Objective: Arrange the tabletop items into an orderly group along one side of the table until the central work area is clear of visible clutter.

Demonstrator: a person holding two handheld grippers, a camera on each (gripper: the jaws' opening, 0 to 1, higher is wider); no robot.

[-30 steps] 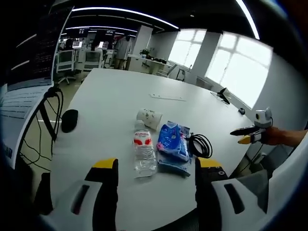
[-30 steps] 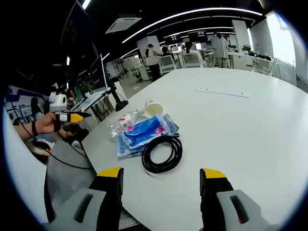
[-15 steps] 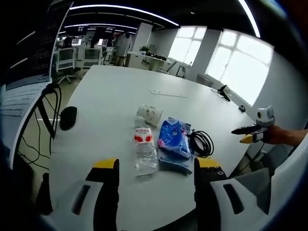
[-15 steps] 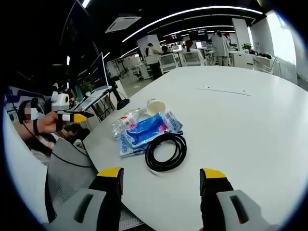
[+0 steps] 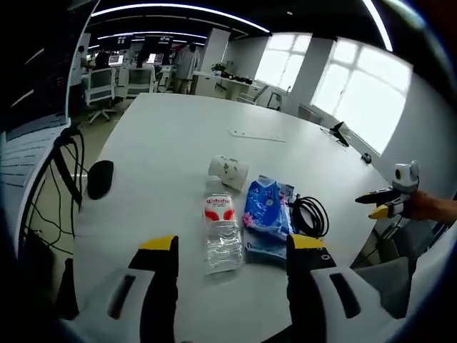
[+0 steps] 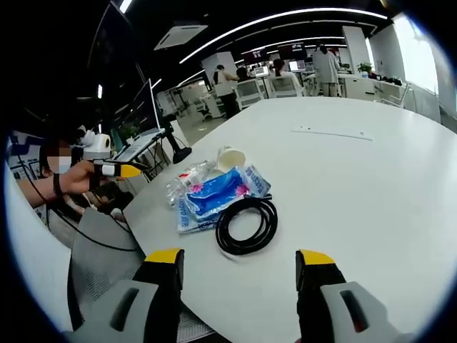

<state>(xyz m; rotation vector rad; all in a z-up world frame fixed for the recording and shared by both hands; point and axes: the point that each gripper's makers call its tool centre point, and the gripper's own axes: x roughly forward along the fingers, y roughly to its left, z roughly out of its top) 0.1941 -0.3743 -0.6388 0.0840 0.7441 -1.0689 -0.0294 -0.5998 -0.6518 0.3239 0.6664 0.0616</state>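
Observation:
On the white table (image 5: pixel 164 136) lie, side by side, a clear water bottle (image 5: pixel 221 232) with a red label, a blue wipes packet (image 5: pixel 265 213), a tipped paper cup (image 5: pixel 228 170) and a coiled black cable (image 5: pixel 312 214). My left gripper (image 5: pixel 228 250) stands open above the near table edge, short of the bottle. My right gripper (image 6: pixel 241 263) is open too, just short of the cable coil (image 6: pixel 246 225), with the packet (image 6: pixel 214 196), bottle (image 6: pixel 178 187) and cup (image 6: pixel 228 158) beyond it. In each view the other gripper (image 5: pixel 389 201) (image 6: pixel 107 170) is seen from the side, held by a hand.
A black mouse (image 5: pixel 99 179) lies at the table's left edge near a monitor stand and cables (image 5: pixel 68 153). A thin white strip (image 5: pixel 257 136) lies farther across the table. Office desks, chairs and people stand in the background. A mesh chair (image 6: pixel 93 264) sits below the table edge.
The left gripper view has shifted slightly, so the items sit a little more to the right. The items have not moved. Both grippers stay open.

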